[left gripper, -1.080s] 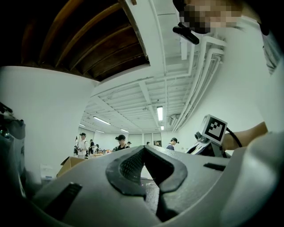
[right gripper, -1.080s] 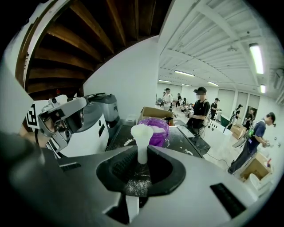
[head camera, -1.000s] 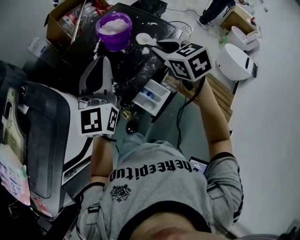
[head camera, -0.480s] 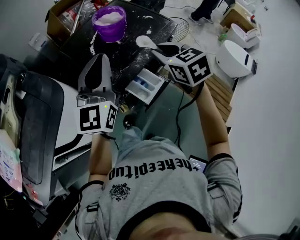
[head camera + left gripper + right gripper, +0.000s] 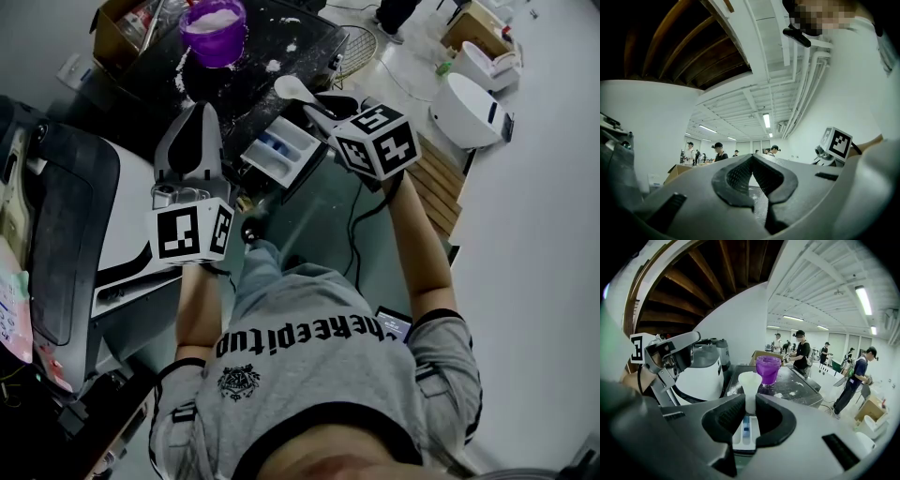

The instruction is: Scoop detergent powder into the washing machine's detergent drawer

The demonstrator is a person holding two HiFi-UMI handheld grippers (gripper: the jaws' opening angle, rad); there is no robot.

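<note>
My right gripper (image 5: 322, 99) is shut on the handle of a white scoop (image 5: 292, 87), whose bowl hangs just beyond the far end of the open detergent drawer (image 5: 281, 150). In the right gripper view the scoop (image 5: 750, 379) stands upright between the jaws of my right gripper (image 5: 750, 405), its bowl looking filled with white powder, above the drawer (image 5: 745, 433). The purple powder tub (image 5: 214, 21) sits farther back on the black top (image 5: 246, 80). My left gripper (image 5: 200, 114) is shut and empty, held left of the drawer over the washing machine (image 5: 122, 216); in its own view the left gripper (image 5: 751, 163) points up at the ceiling.
Spilled powder (image 5: 274, 66) dots the black top. A cardboard box (image 5: 111, 39) stands behind it at the left. On the floor to the right are a white round appliance (image 5: 466, 114), a wooden pallet (image 5: 442, 176) and a black cable (image 5: 356, 220). Several people (image 5: 802, 348) stand far off.
The right gripper has brought the scoop back from near the purple tub toward the drawer. The left gripper has kept its place beside the drawer. The head camera has tilted.
</note>
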